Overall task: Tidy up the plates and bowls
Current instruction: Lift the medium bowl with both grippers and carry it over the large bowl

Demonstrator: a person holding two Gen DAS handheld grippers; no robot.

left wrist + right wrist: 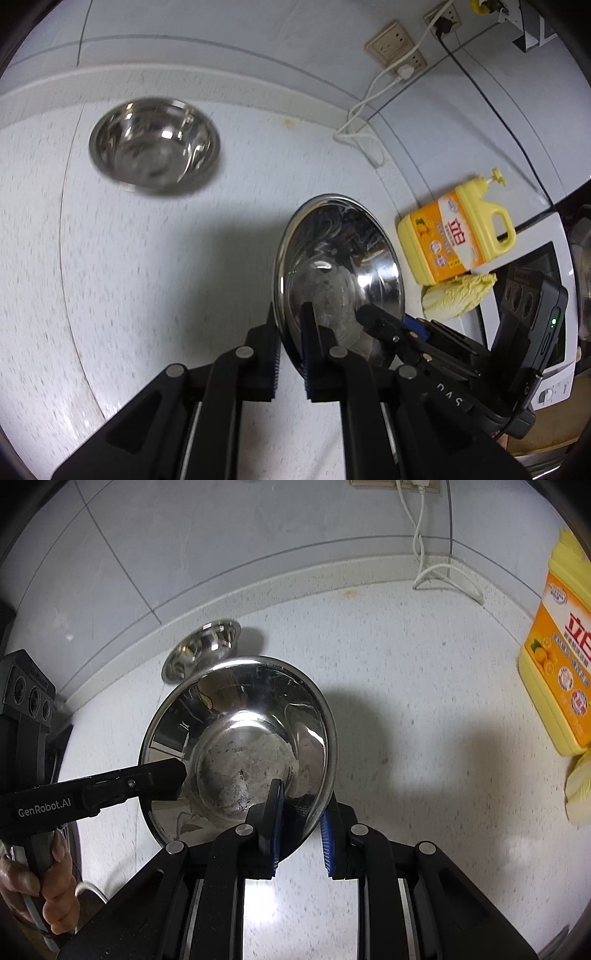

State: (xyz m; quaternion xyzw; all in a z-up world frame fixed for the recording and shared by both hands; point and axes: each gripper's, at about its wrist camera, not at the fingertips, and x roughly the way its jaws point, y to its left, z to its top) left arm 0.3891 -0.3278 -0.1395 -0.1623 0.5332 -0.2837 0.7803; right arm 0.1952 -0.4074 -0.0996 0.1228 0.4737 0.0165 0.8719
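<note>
Not much is sorted yet, by the looks of it: one shiny steel bowl with a scuffed bottom (236,746) is held up off the speckled white worktop (147,295), tilted, rim pinched on opposite sides by the left hand-held gripper (290,343) and right hand-held gripper (301,823), both angled downward. A second, smaller steel bowl (155,146) sits alone near the wall, so stacking is probably still left.

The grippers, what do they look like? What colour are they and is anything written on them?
Both are black and boxy, with round silver pins on their arms. The left gripper and right gripper have ridged blue pads inside their fingers. White letters on the left one's side read GenRobot.AI. The right one's body shows a small green light.
</note>
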